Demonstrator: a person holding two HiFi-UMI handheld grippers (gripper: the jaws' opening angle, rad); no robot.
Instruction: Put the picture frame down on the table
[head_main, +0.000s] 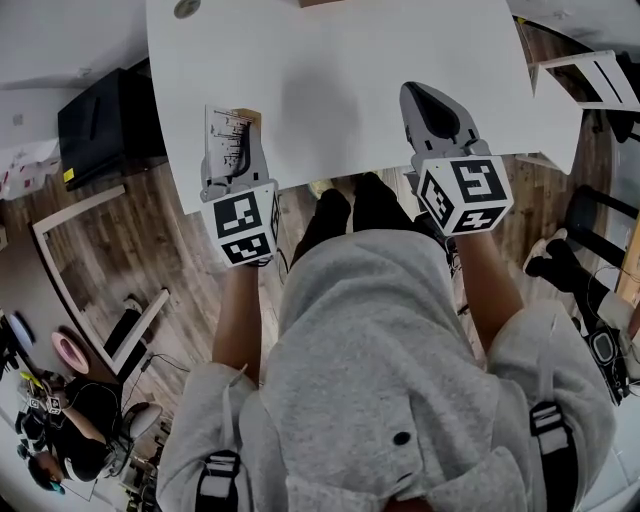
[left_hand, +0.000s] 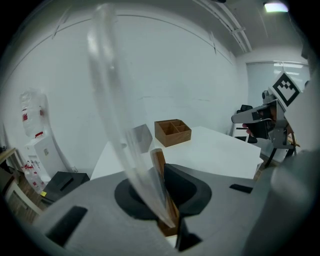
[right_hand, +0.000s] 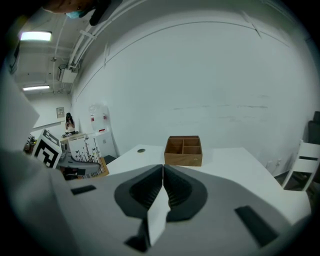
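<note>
My left gripper is shut on the picture frame, a white print with black drawings and a wooden edge, held over the near left edge of the white table. In the left gripper view the picture frame stands edge-on between the jaws, its clear pane rising up and to the left. My right gripper hovers over the near right part of the table, shut with nothing in it; its jaws meet. The right gripper view shows the picture frame at the left.
A wooden compartment box stands at the table's far side, near a round grommet. A black box sits on the floor to the left, and a white chair to the right. A person crouches at lower left.
</note>
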